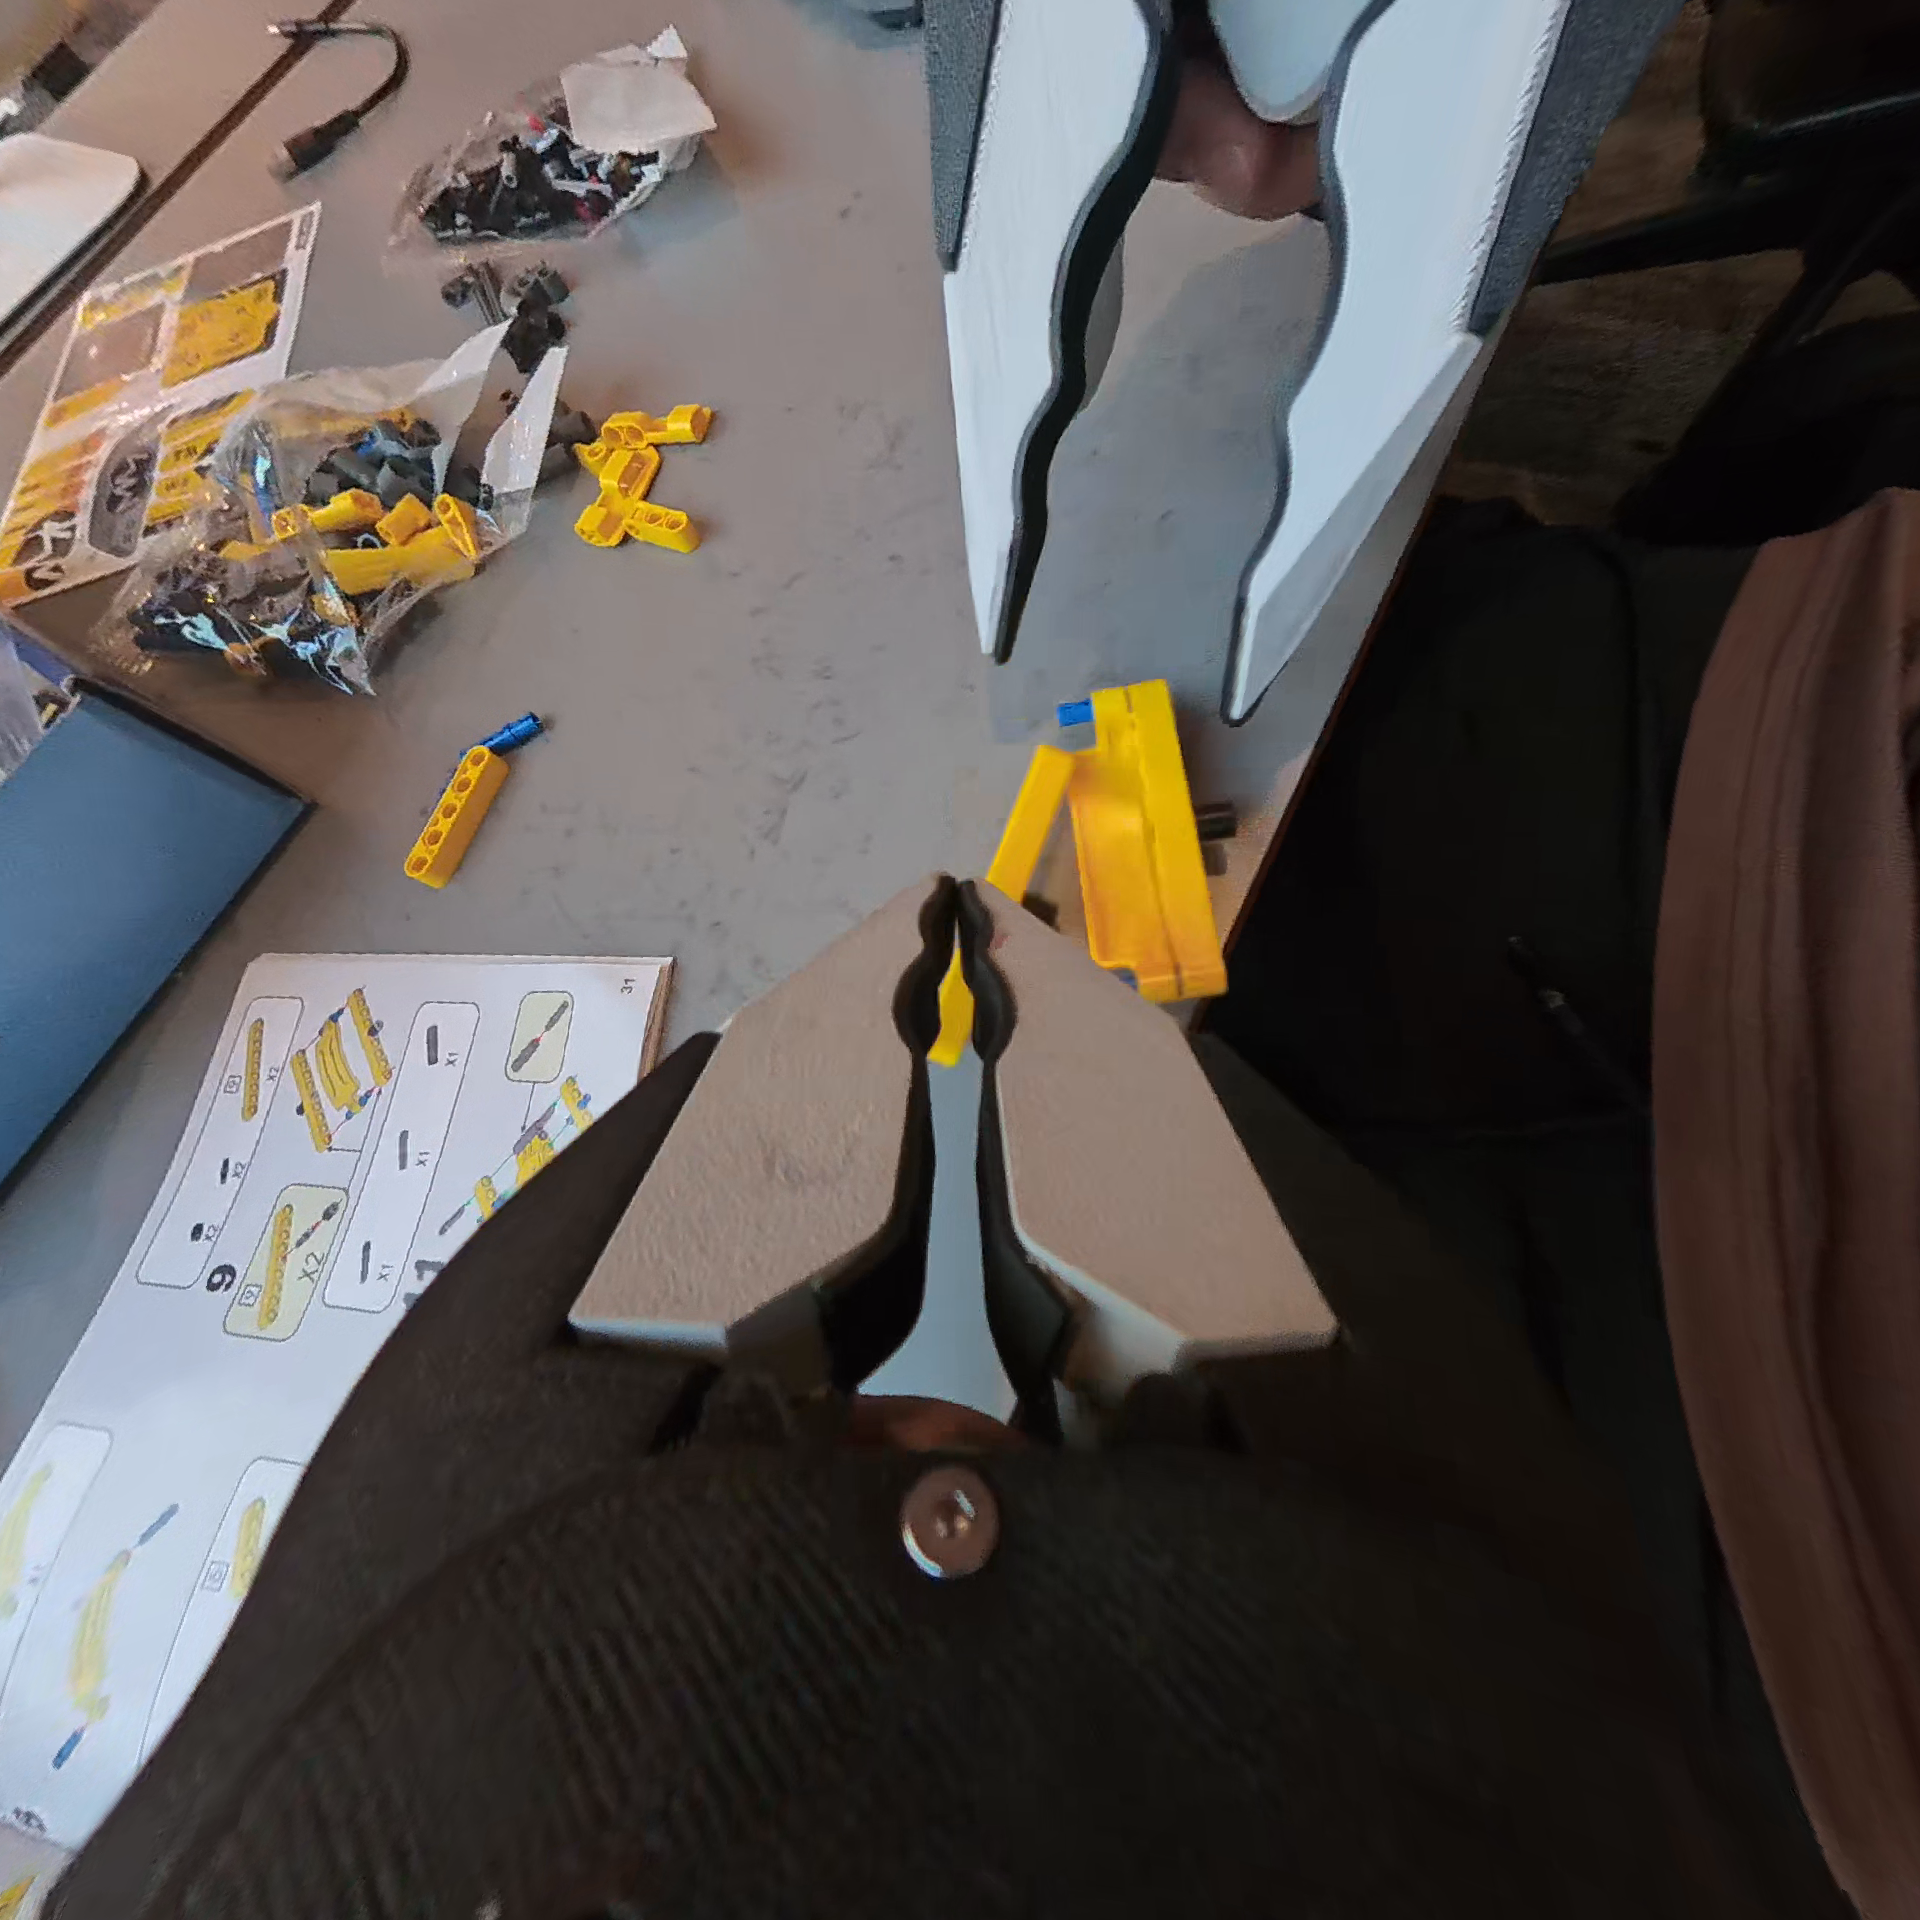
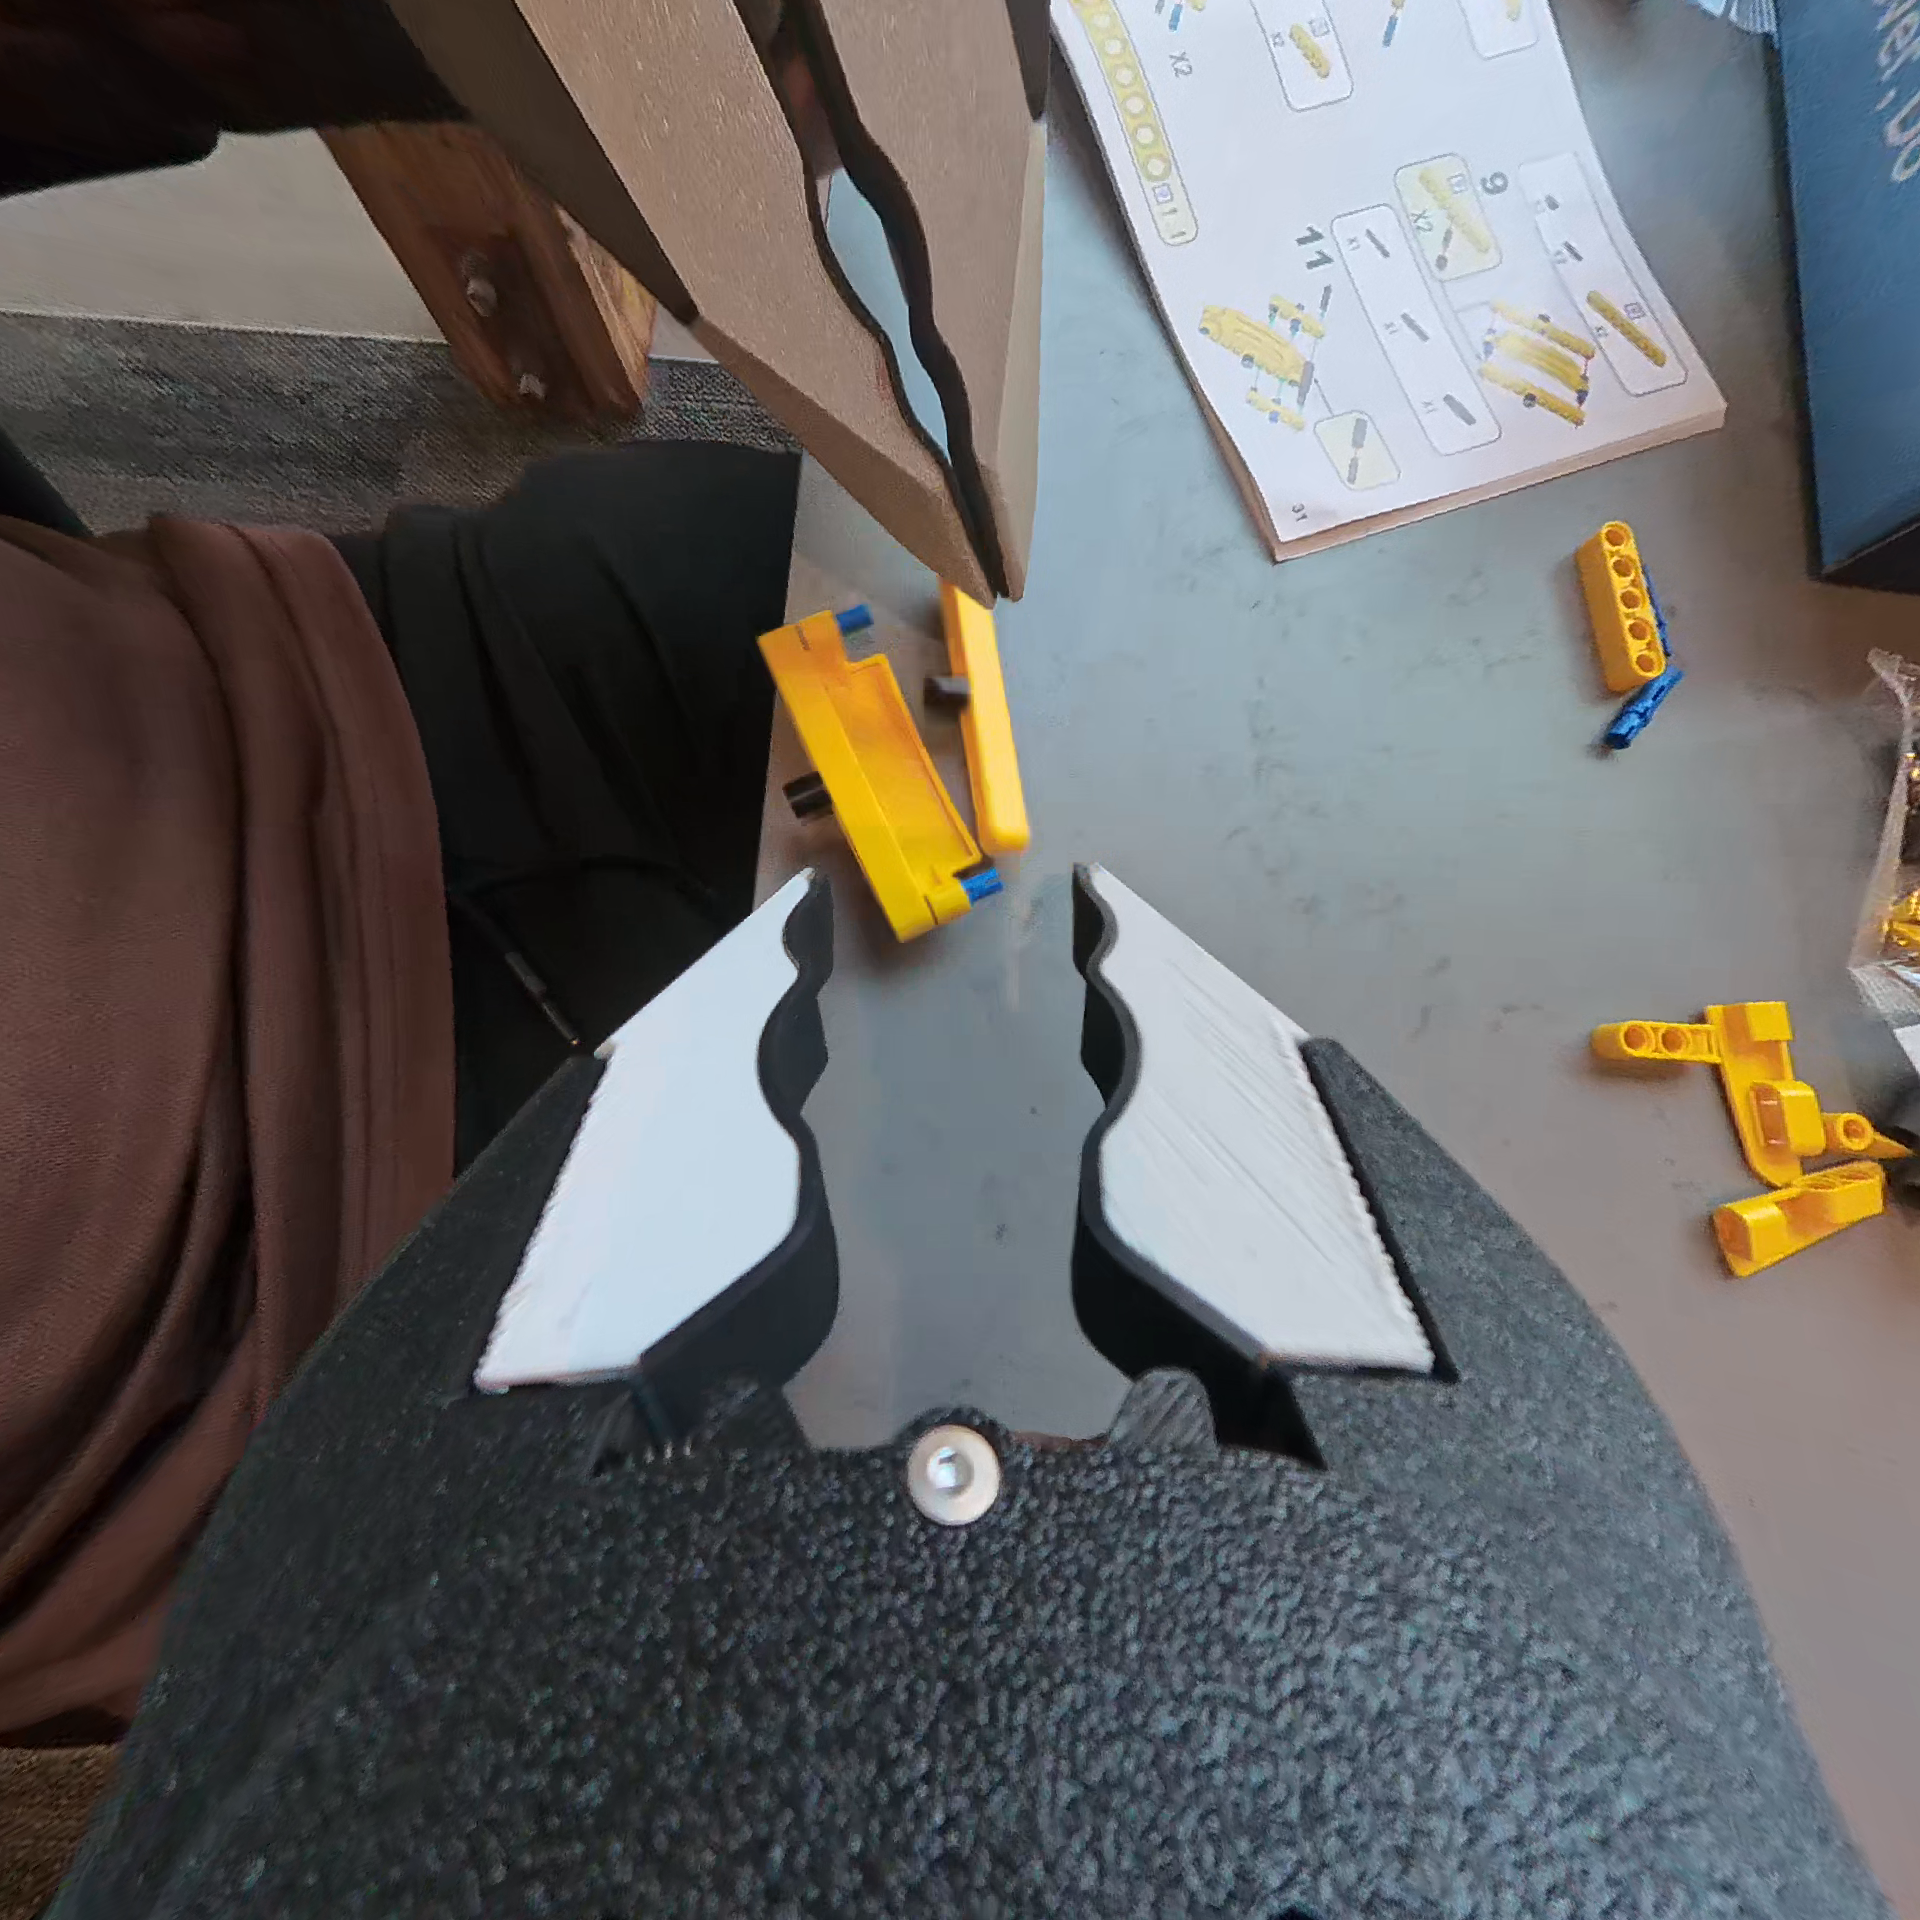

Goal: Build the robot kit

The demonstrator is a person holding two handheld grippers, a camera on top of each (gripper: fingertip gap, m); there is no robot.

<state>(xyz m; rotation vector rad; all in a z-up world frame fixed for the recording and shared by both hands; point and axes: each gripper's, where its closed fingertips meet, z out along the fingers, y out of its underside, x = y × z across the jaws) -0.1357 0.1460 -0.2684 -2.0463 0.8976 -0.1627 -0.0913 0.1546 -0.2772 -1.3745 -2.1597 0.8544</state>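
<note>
A long yellow beam (image 1: 1023, 831) (image 2: 987, 738) lies beside a yellow panel piece with blue pins (image 1: 1143, 852) (image 2: 873, 769) near the grey table's edge. My left gripper (image 1: 956, 904), with tan fingers, is shut. Its tips sit over the beam, which shows through the gap behind them; I cannot tell whether it clamps the beam. It also shows in the right wrist view (image 2: 992, 587). My right gripper (image 2: 945, 883) (image 1: 1122, 686), with white fingers, is open and empty, its tips just short of the panel's blue pin (image 2: 982, 883). Small black pins (image 2: 805, 795) lie by the panel.
An open instruction booklet (image 1: 416, 1122) (image 2: 1382, 260) and a blue box (image 1: 104, 883) lie nearby. A short yellow beam with a blue pin (image 1: 457, 810) (image 2: 1621, 623), yellow connectors (image 1: 639, 478) (image 2: 1766, 1122) and bags of parts (image 1: 312, 520) lie farther off. A person's brown clothing (image 2: 208, 1039) is past the table edge. Left tips to right tips: about 6 cm.
</note>
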